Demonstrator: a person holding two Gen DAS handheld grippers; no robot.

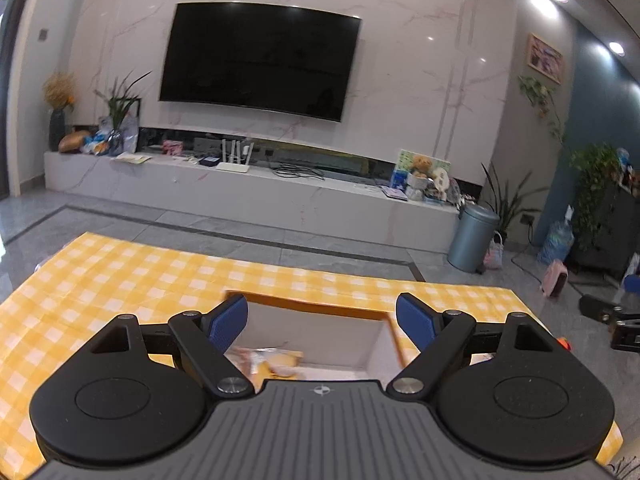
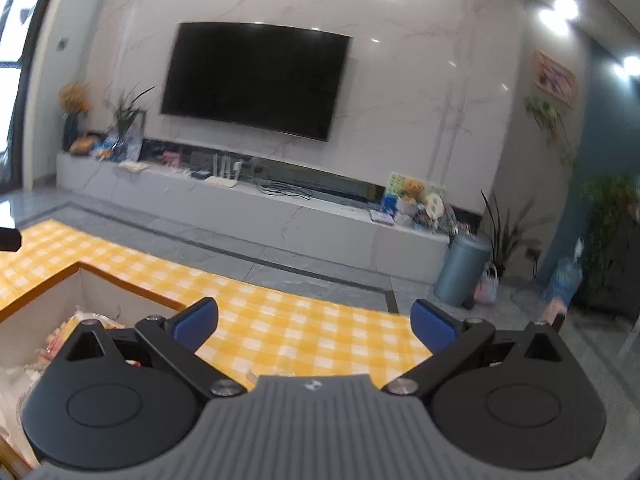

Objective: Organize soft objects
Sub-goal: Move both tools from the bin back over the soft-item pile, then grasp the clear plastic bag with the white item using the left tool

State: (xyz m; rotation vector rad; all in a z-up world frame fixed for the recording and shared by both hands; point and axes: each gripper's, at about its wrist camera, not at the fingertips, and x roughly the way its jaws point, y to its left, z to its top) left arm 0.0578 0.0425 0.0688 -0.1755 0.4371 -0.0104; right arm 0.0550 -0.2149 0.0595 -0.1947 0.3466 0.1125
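An orange-rimmed box (image 1: 320,305) with pale inner walls stands on the yellow checked tablecloth (image 1: 120,276). Soft packets in yellow and pink wrapping (image 1: 276,362) lie on its floor. My left gripper (image 1: 320,320) hovers over the box, open, nothing between its blue pads. In the right wrist view the same box (image 2: 120,280) sits at the lower left with packets (image 2: 72,328) partly hidden behind the gripper body. My right gripper (image 2: 314,320) is open and empty above the bare tablecloth (image 2: 300,328), to the right of the box.
Beyond the table lies grey tiled floor, then a long low TV bench (image 1: 248,188) under a wall-mounted television (image 1: 260,60). A grey bin (image 1: 472,236) and potted plants stand at the right. Part of the other gripper (image 1: 616,320) shows at the right edge.
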